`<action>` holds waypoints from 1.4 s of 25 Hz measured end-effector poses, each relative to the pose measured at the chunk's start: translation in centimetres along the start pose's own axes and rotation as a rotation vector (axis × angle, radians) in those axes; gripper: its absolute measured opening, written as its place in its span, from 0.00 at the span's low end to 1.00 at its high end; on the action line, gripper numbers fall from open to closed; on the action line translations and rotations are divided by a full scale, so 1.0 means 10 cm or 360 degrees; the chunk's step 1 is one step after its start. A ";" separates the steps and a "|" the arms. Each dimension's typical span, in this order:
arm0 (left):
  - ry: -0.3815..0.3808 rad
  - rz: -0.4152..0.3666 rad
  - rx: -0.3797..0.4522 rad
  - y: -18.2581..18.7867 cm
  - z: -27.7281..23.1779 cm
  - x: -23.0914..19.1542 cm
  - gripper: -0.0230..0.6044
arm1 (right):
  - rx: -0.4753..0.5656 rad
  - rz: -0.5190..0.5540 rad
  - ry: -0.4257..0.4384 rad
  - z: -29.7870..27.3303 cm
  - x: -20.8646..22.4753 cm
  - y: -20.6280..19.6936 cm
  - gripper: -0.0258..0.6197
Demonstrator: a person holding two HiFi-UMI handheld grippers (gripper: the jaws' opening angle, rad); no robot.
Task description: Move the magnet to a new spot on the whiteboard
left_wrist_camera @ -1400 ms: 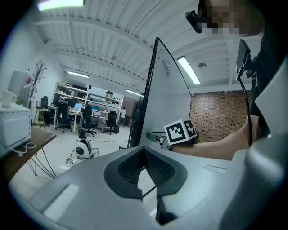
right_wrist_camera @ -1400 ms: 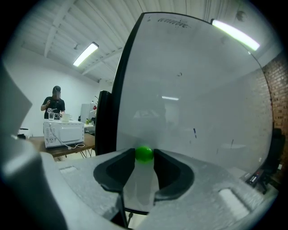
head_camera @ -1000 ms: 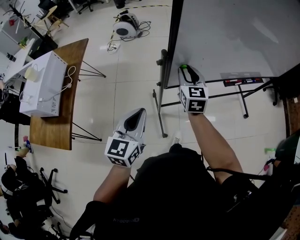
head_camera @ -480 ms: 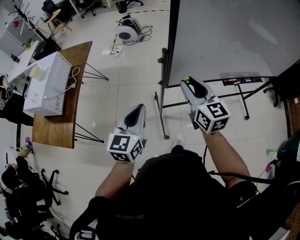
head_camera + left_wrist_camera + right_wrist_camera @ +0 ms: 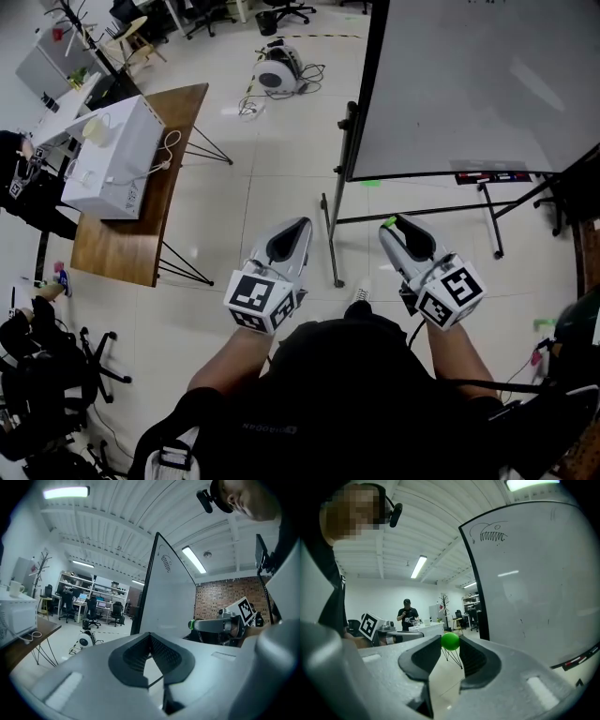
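Note:
A small green round magnet [image 5: 450, 641] sits pinched between the tips of my right gripper [image 5: 451, 645], which is shut on it. In the head view the magnet [image 5: 390, 222] shows as a green dot at the tip of the right gripper [image 5: 395, 225], held off the whiteboard [image 5: 487, 84] and below its lower edge. The whiteboard [image 5: 534, 583] fills the right of the right gripper view, with a small scribble near its top. My left gripper [image 5: 302, 225] hangs beside the right one, jaws shut with nothing in them. The left gripper [image 5: 150, 634] view shows the board [image 5: 166, 606] edge-on.
The board stands on a black frame with floor legs [image 5: 330, 239] and a marker tray [image 5: 492, 176]. A wooden table [image 5: 178, 131] with a white box [image 5: 112, 169] is at the left. A round white device [image 5: 278, 70] lies on the floor. A person [image 5: 407, 613] stands far off.
My right gripper has drawn back from the whiteboard's lower edge toward my body, with the green magnet still in its tips. The left gripper has risen a little.

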State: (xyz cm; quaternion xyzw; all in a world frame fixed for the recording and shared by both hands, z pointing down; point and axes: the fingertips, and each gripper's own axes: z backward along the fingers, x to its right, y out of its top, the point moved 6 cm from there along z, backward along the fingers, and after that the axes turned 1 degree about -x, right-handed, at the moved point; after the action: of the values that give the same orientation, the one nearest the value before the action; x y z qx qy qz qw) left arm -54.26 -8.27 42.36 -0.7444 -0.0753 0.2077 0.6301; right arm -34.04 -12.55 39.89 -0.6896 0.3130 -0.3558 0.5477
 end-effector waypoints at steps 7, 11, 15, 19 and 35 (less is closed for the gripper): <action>-0.0023 -0.0009 -0.0012 -0.06 0.16 0.09 0.06 | -0.0029 -0.0015 -0.0026 0.15 -0.20 -0.17 0.21; -0.0059 -0.0004 -0.0040 -0.09 0.18 0.13 0.06 | -0.0016 -0.0025 -0.0052 0.20 -0.25 -0.19 0.21; -0.0101 -0.0025 -0.0055 -0.10 0.20 0.17 0.06 | -0.0004 -0.0032 -0.0071 0.24 -0.29 -0.22 0.21; -0.0124 -0.0020 -0.0060 -0.10 0.24 0.14 0.06 | 0.0005 -0.0027 -0.0065 0.20 -0.36 -0.23 0.21; -0.0259 -0.0064 -0.0025 -0.08 0.10 0.33 0.06 | 0.0043 -0.0024 -0.0194 0.47 -0.31 -0.16 0.21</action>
State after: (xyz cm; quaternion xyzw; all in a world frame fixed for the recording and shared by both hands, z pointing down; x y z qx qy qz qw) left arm -51.52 -5.94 42.32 -0.7283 -0.1427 0.2544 0.6201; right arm -31.78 -7.16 40.35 -0.7048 0.2689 -0.3215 0.5723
